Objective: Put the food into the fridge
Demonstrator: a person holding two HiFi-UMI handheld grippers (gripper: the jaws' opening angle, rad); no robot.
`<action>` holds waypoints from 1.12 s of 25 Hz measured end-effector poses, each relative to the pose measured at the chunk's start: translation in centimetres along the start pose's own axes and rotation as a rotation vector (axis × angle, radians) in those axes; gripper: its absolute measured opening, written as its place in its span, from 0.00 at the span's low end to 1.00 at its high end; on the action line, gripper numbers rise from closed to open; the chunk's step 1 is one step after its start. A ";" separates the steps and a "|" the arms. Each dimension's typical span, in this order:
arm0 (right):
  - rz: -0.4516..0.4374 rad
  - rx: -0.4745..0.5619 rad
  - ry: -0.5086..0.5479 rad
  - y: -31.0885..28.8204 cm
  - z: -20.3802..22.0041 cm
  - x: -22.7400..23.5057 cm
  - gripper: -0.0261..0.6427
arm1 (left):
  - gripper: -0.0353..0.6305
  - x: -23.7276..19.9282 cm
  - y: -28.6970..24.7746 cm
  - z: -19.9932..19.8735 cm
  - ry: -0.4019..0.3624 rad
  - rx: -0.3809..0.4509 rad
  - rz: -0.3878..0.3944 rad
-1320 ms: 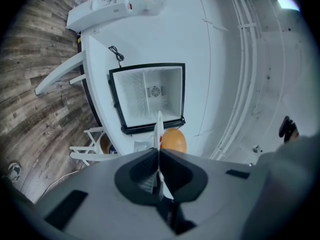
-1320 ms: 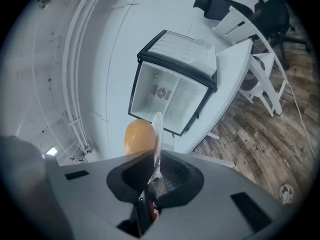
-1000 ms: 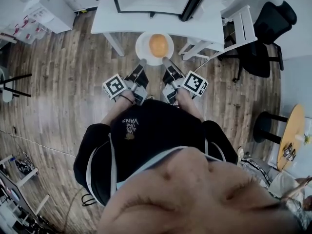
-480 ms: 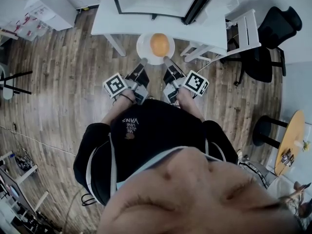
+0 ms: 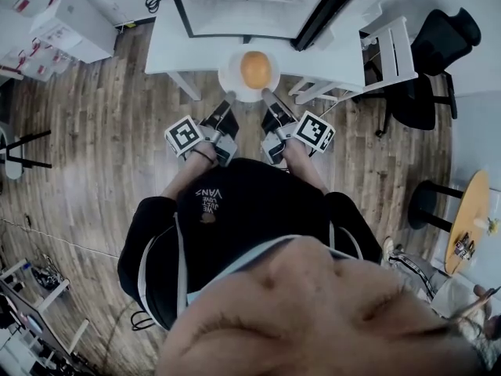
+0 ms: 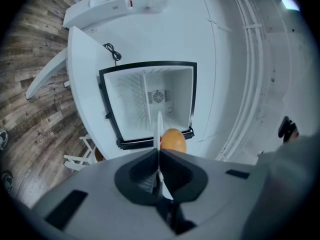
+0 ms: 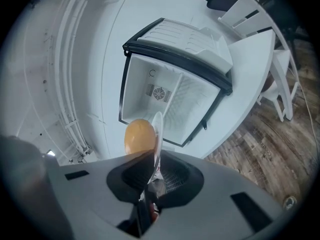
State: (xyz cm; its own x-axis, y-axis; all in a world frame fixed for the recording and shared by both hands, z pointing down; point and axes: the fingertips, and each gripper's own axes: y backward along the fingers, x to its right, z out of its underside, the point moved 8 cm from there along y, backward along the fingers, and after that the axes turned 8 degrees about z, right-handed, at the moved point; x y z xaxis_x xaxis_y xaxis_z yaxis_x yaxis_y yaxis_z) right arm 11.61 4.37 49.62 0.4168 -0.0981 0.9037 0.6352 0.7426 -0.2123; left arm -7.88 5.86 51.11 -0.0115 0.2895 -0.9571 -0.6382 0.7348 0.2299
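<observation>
A round orange food item (image 5: 256,70) lies on a white plate (image 5: 235,84), held level in front of an open white mini fridge (image 5: 243,6) that stands on a white table (image 5: 168,37). My left gripper (image 5: 228,100) is shut on the plate's left rim, and my right gripper (image 5: 267,96) is shut on its right rim. In the left gripper view the plate (image 6: 159,126) runs edge-on between the jaws of the left gripper (image 6: 158,156), with the food (image 6: 173,140) beside it and the fridge (image 6: 127,101) behind. The right gripper view shows the right gripper (image 7: 152,159), the plate (image 7: 158,126), the food (image 7: 139,136) and the fridge (image 7: 170,99).
The fridge door (image 5: 333,10) stands swung out to the right. A white chair (image 5: 387,49) and a black office chair (image 5: 438,53) are at the right. White boxes (image 5: 70,18) lie at the upper left. A round wooden table (image 5: 466,218) is at the far right, on the wood floor.
The fridge and table have drawn slightly closer in the head view. Both grippers still hold the plate with the food on it.
</observation>
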 end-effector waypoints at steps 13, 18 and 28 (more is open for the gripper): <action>0.070 0.077 -0.008 -5.5 -0.6 -1.4 0.10 | 0.09 -1.2 -2.1 -7.0 0.020 -0.075 0.025; 0.052 0.119 -0.019 -7.8 -0.4 -2.3 0.10 | 0.09 -1.5 -2.7 -9.7 0.020 -0.117 0.038; 0.109 0.178 -0.046 -9.2 0.0 -1.9 0.10 | 0.09 -2.8 -3.5 -11.9 0.044 -0.180 0.043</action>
State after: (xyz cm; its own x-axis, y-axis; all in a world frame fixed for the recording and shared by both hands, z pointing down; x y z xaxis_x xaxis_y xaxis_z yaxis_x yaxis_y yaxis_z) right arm 4.95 -2.25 49.88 0.4437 0.0163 0.8960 0.4619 0.8527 -0.2442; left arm -14.75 -4.81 50.87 -0.0730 0.2882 -0.9548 -0.7635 0.5998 0.2394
